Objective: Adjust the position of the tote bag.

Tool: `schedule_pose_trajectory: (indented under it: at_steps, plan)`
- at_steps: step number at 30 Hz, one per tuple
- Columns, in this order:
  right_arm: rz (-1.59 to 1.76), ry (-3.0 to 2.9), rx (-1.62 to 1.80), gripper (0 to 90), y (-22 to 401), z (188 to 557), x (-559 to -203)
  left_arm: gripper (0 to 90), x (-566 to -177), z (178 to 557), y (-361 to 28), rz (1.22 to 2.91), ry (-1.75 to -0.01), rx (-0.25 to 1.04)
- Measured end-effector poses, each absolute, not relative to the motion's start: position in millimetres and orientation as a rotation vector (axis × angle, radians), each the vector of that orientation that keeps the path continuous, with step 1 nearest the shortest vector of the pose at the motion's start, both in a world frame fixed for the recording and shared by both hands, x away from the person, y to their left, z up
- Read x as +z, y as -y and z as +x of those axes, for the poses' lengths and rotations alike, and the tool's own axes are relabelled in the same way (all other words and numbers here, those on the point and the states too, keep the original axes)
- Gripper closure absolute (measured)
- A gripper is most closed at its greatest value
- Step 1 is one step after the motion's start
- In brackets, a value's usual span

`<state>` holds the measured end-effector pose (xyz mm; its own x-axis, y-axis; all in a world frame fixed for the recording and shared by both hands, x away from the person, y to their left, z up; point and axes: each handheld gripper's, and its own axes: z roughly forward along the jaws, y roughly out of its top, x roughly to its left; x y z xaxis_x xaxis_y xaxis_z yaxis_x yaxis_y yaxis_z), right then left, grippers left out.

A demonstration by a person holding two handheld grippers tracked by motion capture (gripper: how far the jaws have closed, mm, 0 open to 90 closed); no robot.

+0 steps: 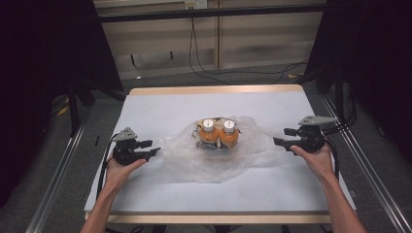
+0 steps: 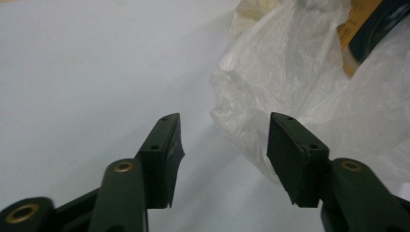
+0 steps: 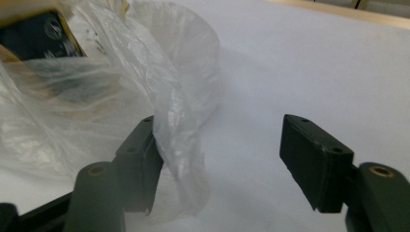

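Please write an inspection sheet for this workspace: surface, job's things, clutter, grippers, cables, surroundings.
Surface: white table, wooden edges.
Job's things: clear plastic bag spread at the centre; two orange bottles with white caps upright on it, beside a dark pack.
Clutter: nothing seen.
Grippers: left gripper open, bag edge near its jaws; right gripper open, a bag fold against one jaw.
Cables: black cables on the floor behind the table.
Surroundings: dark curtains, metal rails.

A table [image 1: 160, 104] with a pale wooden edge carries a white sheet that covers nearly all of its top. A crumpled clear plastic bag [image 1: 194, 160] lies spread on the sheet near the middle. Inside it stand two orange bottles [image 1: 219, 133] with white caps, side by side and touching.
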<state>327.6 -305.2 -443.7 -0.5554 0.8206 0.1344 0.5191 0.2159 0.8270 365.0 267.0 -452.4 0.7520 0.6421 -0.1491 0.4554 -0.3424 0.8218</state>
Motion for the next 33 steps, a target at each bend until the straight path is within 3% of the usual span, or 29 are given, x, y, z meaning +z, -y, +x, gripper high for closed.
schedule_pose_trajectory:
  at_steps: [5, 13, 17, 22, 23, 24, 25, 28, 29, 33]
  plan:
    - [1.225, -2.12, 1.331, 28.3, 306.9, 323.3, -430.6, 31.0, -441.1, 364.2, -275.3, 1.927, -0.827, 0.235]
    - [1.182, -2.097, 1.37, 22.7, 298.3, 320.1, -416.9, 29.2, -427.0, 358.5, -270.2, 1.888, -0.783, 0.251]
    - [1.146, -2.096, 1.384, 24.7, 292.0, 317.4, -409.5, 28.8, -417.9, 354.0, -270.1, 1.881, -0.78, 0.295]
    - [1.094, -2.092, 1.432, 34.4, 281.1, 313.3, -397.0, 27.6, -409.0, 351.6, -276.7, 1.855, -0.767, 0.309]
    - [1.06, -2.114, 1.445, 40.1, 275.5, 312.6, -394.4, 37.8, -408.4, 349.8, -275.1, 1.87, -0.748, 0.319]
    - [1.06, -2.114, 1.445, 40.1, 275.5, 312.6, -394.4, 47.3, -408.4, 349.8, -275.1, 1.87, -0.748, 0.319]
    - [1.039, -2.14, 1.452, 45.6, 269.2, 312.7, -393.2, 52.8, -408.2, 347.7, -269.0, 1.876, -0.718, 0.331]
    - [1.009, -2.172, 1.457, 50.8, 263.1, 313.5, -393.0, 61.9, -407.3, 347.5, -260.9, 1.888, -0.697, 0.314]
    - [0.977, -2.19, 1.464, 59.6, 256.5, 313.4, -392.3, 67.0, -406.2, 348.2, -255.7, 1.903, -0.679, 0.317]
    - [0.94, -2.212, 1.494, 70.5, 248.8, 313.9, -391.0, 72.3, -403.6, 352.6, -238.3, 1.93, -0.617, 0.27]
